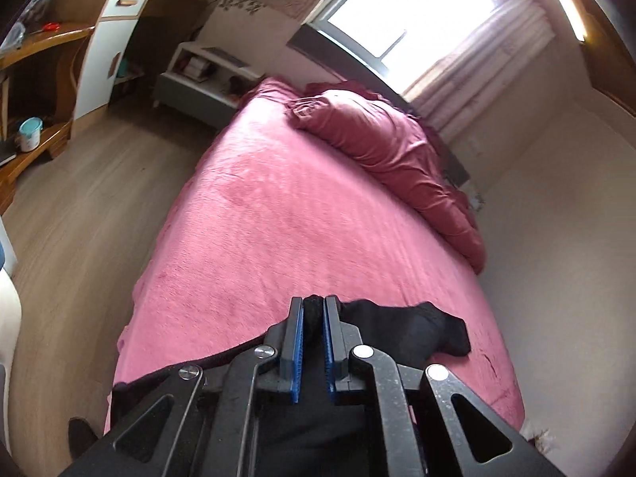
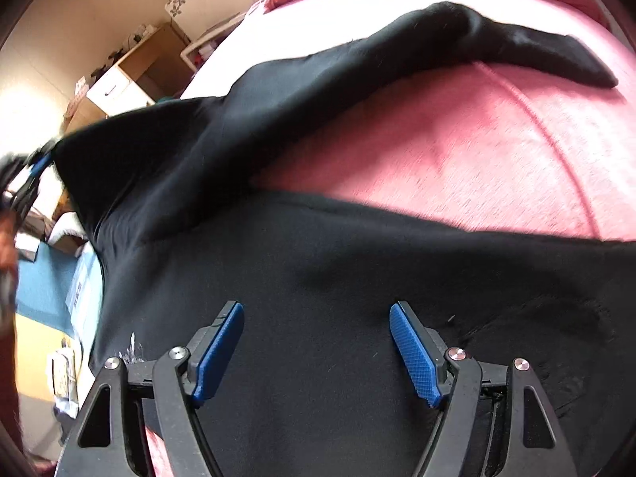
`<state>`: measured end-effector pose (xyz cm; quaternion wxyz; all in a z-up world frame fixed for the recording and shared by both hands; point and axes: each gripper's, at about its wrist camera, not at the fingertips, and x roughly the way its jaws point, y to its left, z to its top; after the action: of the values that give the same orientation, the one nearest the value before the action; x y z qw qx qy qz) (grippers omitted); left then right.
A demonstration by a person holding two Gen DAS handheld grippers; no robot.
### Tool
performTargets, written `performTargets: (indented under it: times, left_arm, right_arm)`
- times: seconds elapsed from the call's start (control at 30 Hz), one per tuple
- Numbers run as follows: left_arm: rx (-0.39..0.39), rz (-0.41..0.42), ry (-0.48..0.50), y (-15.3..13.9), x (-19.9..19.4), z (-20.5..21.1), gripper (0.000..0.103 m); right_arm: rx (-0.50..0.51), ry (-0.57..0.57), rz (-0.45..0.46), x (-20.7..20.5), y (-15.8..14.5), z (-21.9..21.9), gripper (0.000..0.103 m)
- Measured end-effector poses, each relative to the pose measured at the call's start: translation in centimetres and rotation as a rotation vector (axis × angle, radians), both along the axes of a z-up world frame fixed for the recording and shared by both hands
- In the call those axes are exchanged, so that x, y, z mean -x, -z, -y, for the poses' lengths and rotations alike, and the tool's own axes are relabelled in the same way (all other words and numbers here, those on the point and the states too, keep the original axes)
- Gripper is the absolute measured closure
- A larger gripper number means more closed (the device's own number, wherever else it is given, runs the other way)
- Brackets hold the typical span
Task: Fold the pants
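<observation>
left gripper (image 1: 314, 308): jaws clamped on a bunched fold of the black pants (image 1: 421, 330), cloth squeezed between the blue pads (image 1: 297, 342).
right gripper (image 2: 317, 318): jaws wide apart, poised over flat black fabric, nothing pinched between them.
pants (image 2: 318, 278): spread on the pink bed (image 2: 457, 151); in the right wrist view one leg runs out toward 1 o'clock, its end lying on the bedspread; the edge at 9 o'clock is lifted off the bed toward the left gripper (image 2: 37, 167).
bed (image 1: 278, 218): pink cover, crumpled dark-red duvet (image 1: 381, 147) at 1 o'clock in the left wrist view.
room: window (image 1: 409, 8) at 1 o'clock, white cabinet (image 1: 111, 39) at 10 o'clock.
</observation>
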<state>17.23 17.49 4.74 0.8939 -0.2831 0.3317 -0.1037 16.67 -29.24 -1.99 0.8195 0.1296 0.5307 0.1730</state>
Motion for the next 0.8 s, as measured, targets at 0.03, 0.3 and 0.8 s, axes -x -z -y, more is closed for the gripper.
performTargets:
  times: [0.03, 0.3, 0.8]
  left_arm:
    - [0.006, 0.023, 0.032, -0.2, 1.6, 0.6, 0.095]
    - [0.033, 0.073, 0.214, 1.3, 12.1, 3.5, 0.095]
    - [0.064, -0.005, 0.266, 3.8, 16.2, 3.8, 0.096]
  right_arm:
    - [-0.012, 0.011, 0.006, -0.2, -0.4, 0.3, 0.027]
    - [-0.105, 0.093, 0.042, -5.0, -4.1, 3.4, 0.04]
    - [-0.201, 0.318, -0.039, -19.2, -4.7, 4.8, 0.053]
